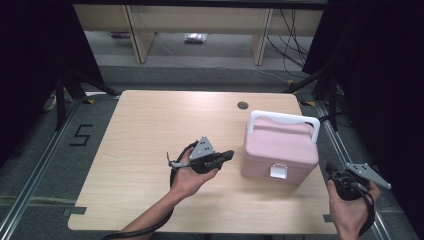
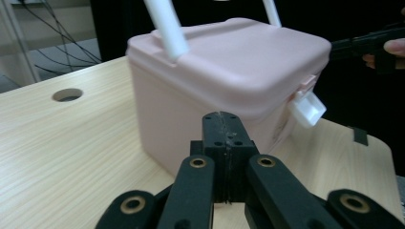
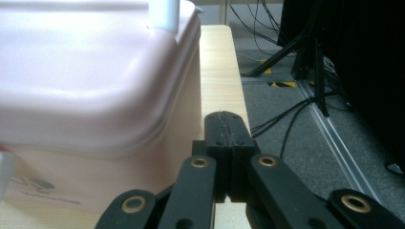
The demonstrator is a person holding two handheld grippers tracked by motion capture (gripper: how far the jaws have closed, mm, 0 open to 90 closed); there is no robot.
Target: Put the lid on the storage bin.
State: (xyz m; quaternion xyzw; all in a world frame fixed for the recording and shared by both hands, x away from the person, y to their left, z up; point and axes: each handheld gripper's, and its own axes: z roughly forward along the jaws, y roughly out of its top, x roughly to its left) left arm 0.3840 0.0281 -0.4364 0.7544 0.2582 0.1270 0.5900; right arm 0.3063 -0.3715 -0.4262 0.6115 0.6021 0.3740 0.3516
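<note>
Nearest, the left gripper [image 1: 227,155] and right gripper [image 1: 332,172], jaws pressed together and empty, flank a closed pink lidded box [image 1: 280,149] on the table [image 1: 150,135], apparently approaching; next, jaws must spread for its white latch [image 1: 278,171].

Counted one pink box [image 1: 280,150] near the table's [image 1: 145,145] right edge, with one white handle [image 1: 283,119] and one white latch [image 1: 278,171]. Two grippers: left gripper [image 1: 229,155], right gripper [image 1: 330,169]. One cable hole [image 1: 242,105] by the far edge.
</note>
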